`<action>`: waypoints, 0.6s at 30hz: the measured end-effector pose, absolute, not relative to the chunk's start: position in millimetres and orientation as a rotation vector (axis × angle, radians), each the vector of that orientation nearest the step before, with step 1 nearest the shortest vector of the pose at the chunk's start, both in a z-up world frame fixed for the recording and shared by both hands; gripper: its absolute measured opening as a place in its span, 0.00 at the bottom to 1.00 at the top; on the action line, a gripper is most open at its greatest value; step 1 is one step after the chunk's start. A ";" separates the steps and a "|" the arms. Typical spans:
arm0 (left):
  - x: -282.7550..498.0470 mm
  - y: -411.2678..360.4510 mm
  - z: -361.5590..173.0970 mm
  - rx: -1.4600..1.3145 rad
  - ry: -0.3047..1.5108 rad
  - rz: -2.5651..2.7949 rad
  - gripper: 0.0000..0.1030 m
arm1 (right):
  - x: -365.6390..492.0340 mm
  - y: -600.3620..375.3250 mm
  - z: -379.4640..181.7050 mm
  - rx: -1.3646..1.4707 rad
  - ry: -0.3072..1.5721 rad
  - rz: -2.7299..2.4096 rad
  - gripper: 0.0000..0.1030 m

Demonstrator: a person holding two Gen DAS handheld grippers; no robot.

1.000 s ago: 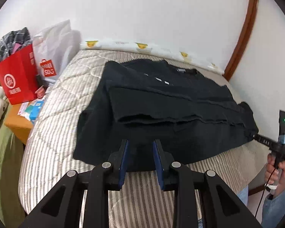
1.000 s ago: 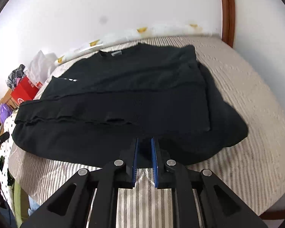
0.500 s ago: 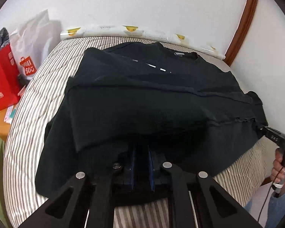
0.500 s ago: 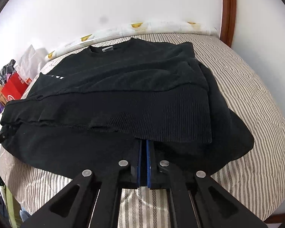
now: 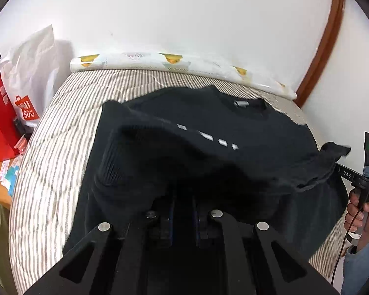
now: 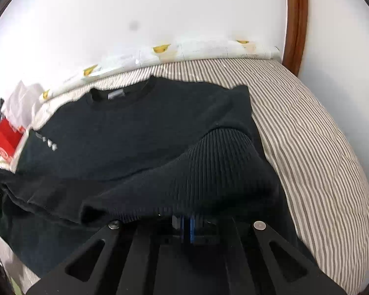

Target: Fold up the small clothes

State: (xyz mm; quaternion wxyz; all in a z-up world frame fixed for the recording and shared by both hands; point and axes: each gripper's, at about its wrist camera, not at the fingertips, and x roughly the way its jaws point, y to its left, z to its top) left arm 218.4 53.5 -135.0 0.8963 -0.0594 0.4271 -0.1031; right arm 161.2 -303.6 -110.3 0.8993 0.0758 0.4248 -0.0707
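A black sweater (image 5: 209, 152) lies on the striped bed (image 5: 61, 127), collar toward the wall. Its near ribbed hem is raised and carried toward the collar. My left gripper (image 5: 183, 211) is shut on the hem at the sweater's left side; cloth drapes over its fingers. My right gripper (image 6: 187, 223) is shut on the hem (image 6: 216, 167) at the right side, blue pads almost touching. The right gripper also shows in the left wrist view (image 5: 356, 179), holding the other hem corner up.
The bed (image 6: 319, 147) ends at a white wall with a rolled duck-print sheet (image 5: 174, 61). A red bag (image 5: 0, 123) and a white shopping bag (image 5: 29, 86) stand off the bed's left side. A wooden door frame (image 6: 295, 19) is at right.
Both grippers closed on the sweater's near hem, then lifted it and moved it forward over the body toward the collar.
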 end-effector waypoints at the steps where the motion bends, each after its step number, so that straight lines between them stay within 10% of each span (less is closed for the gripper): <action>1: 223.1 54.4 -135.2 -0.125 0.885 -0.208 0.11 | 170.8 -305.4 -107.0 0.166 0.872 -0.140 0.02; 9: 251.3 76.3 -130.9 -0.160 0.887 -0.121 0.17 | 213.3 -312.7 -91.2 0.157 0.849 -0.172 0.05; 13: 258.0 88.8 -132.9 -0.155 0.907 -0.103 0.48 | 221.0 -322.3 -83.5 0.126 0.847 -0.178 0.35; 18: 264.6 86.9 -139.1 -0.103 0.925 -0.130 0.51 | 232.2 -332.0 -88.6 0.097 0.863 -0.184 0.50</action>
